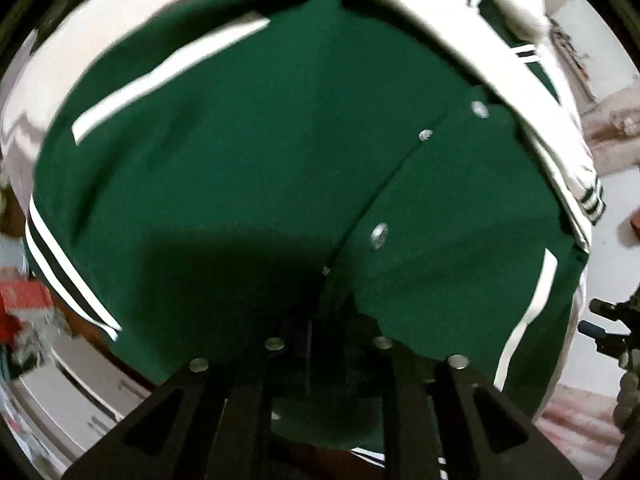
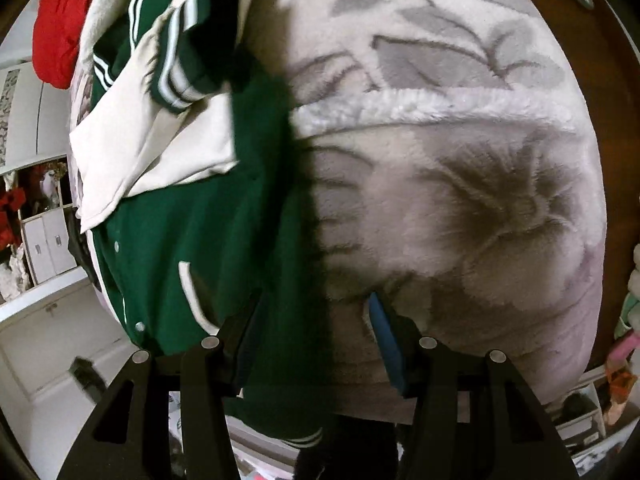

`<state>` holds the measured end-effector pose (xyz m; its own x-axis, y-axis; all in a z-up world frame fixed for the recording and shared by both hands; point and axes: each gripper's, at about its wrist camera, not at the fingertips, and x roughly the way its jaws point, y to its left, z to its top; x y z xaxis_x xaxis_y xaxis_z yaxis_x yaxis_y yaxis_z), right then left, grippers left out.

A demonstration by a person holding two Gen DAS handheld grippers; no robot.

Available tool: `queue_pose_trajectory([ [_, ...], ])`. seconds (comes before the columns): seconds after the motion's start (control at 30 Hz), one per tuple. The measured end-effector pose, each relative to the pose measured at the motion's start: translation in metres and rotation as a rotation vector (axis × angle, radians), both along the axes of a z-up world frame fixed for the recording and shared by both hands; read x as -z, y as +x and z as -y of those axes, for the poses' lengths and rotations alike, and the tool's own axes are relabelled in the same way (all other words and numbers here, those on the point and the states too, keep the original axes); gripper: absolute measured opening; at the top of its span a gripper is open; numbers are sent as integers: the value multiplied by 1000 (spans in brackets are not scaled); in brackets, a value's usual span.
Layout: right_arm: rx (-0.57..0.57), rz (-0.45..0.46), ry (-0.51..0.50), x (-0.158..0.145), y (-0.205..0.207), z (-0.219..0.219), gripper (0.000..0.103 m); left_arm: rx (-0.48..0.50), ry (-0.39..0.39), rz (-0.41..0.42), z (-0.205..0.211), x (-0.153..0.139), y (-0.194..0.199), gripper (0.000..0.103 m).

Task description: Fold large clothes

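Observation:
A green varsity jacket [image 1: 256, 168] with white sleeves, striped cuffs and metal snaps lies on a bed. It fills the left wrist view, front side up, with a white sleeve [image 1: 472, 40] folded across its top. My left gripper [image 1: 320, 312] sits at the jacket's hem; its fingertips are lost in dark shadow under the cloth. In the right wrist view the jacket [image 2: 208, 240] lies at the left. My right gripper [image 2: 316, 320] is open, its left finger against the jacket's side edge and its blue-padded right finger [image 2: 384, 336] over the blanket.
A fluffy pale blanket [image 2: 440, 160] with grey leaf print covers the bed. A red garment [image 2: 60, 24] lies at the far left top. White cabinets [image 2: 44, 240] and shelves stand beyond the bed's left side. The other gripper [image 1: 612, 328] shows at the right edge.

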<state>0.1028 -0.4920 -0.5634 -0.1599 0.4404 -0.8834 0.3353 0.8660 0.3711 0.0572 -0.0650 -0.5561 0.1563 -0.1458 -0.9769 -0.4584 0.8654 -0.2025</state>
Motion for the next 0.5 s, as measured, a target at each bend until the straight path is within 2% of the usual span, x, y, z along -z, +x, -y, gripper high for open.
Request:
queue_pose_trajectory([
  [0.03,9,7,-4,-1,2,4,55,-7,16,-21,4,-3,1,22],
  [0.1,36,37,11,-6,11,10,55,-7,42,-39,12,-12,1,23],
  [0.13,41,52,20,-8,17,10,57,-10,82,-41,18,-21,0,29],
  [0.17,40,73,28,-9,24,9,60,-24,113,-39,22,-30,-3,44],
  [0.2,30,105,32,-9,34,6,61,-35,125,-29,26,-36,-5,54],
  [0.23,14,127,32,-8,43,0,62,-50,142,-17,29,-42,-9,72],
  [0.27,-21,116,28,0,53,-7,62,-68,160,-8,31,-47,-13,78],
  [0.4,-43,38,49,21,64,-26,62,-138,221,12,41,-56,-24,78],
  [0.5,-109,30,13,21,47,-34,62,-137,202,41,44,-50,-32,78],
])
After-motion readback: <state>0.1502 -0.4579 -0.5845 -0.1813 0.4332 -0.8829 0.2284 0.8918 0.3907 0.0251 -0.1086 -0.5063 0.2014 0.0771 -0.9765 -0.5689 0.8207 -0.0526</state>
